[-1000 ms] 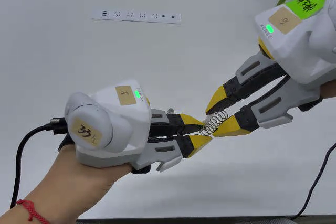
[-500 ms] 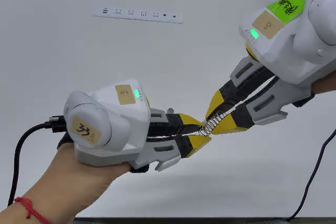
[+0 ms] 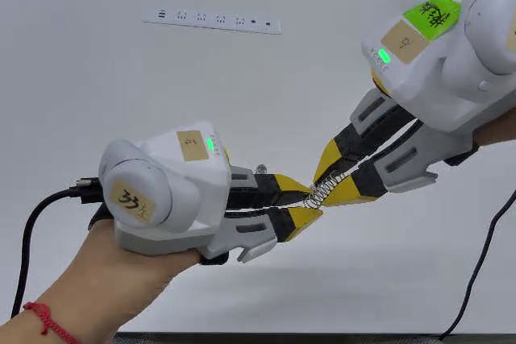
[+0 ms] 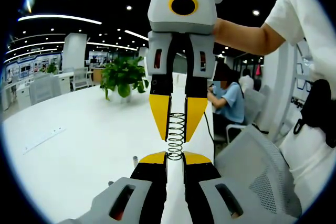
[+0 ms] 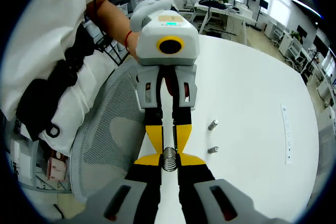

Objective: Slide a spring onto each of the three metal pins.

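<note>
Jaws, right gripper (image 5: 169, 159): closed on the spring (image 4: 176, 132), entering from 2 o'clock in head view.
Jaws, left gripper (image 4: 175, 157): closed at the spring's other end; whether on a pin inside it, I cannot tell.
Pins (image 5: 212, 125): two upright on the table (image 5: 252, 93), at 2 o'clock of my right jaws.
Risk: misaligned axes could buckle the spring; a slack grip could let it shoot off.

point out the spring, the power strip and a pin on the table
spring (image 4: 176, 135): left gripper view, its middle coils
power strip (image 3: 212, 22): head view, middle of its top face
pin (image 5: 212, 125): right gripper view, middle of the farther of two pins
</note>
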A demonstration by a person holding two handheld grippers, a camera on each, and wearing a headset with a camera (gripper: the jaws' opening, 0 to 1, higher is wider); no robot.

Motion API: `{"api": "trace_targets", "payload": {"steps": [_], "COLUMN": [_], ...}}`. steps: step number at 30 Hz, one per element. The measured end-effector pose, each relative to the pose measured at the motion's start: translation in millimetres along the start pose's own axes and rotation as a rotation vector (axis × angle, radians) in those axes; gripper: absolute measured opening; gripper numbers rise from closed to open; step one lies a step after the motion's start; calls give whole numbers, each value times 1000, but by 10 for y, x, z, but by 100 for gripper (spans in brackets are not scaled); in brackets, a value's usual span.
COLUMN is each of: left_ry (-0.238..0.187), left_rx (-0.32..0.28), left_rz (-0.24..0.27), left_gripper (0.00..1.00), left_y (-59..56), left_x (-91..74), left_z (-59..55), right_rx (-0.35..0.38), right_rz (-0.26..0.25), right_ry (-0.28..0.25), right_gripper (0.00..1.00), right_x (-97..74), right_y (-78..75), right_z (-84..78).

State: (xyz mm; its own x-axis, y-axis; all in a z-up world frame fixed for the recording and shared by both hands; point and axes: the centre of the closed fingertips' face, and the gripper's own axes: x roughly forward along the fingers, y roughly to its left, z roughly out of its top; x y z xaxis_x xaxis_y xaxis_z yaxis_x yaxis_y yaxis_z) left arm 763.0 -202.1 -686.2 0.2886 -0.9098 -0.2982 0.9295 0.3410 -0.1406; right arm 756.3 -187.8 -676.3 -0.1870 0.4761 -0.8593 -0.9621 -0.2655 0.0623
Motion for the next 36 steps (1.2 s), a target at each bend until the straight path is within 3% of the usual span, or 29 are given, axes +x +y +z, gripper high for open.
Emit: {"api": "trace_targets", "payload": {"steps": [10,18,27,36], "left_ry": [-10,-4,5,23], "left_rx": [-9,-12,15,30], "left_rz": [-2,12,52,101], "left_gripper": [14,20,28,38], "left_y": [-7,47,182,294], "left_x": [-16,-91,-293,-523], "left_z": [0,-65,-169,-262], "right_rx": [9,35,94,158], "right_rz": [-4,-28,-78,-138], "right_ry": [1,-13,-16,20], "right_gripper": [12,12,12,12], "right_x": [11,-52,-167,-217], "right_y": [-6,-64,-193,-394], "right_z": [4,-5,-136,-382]}}
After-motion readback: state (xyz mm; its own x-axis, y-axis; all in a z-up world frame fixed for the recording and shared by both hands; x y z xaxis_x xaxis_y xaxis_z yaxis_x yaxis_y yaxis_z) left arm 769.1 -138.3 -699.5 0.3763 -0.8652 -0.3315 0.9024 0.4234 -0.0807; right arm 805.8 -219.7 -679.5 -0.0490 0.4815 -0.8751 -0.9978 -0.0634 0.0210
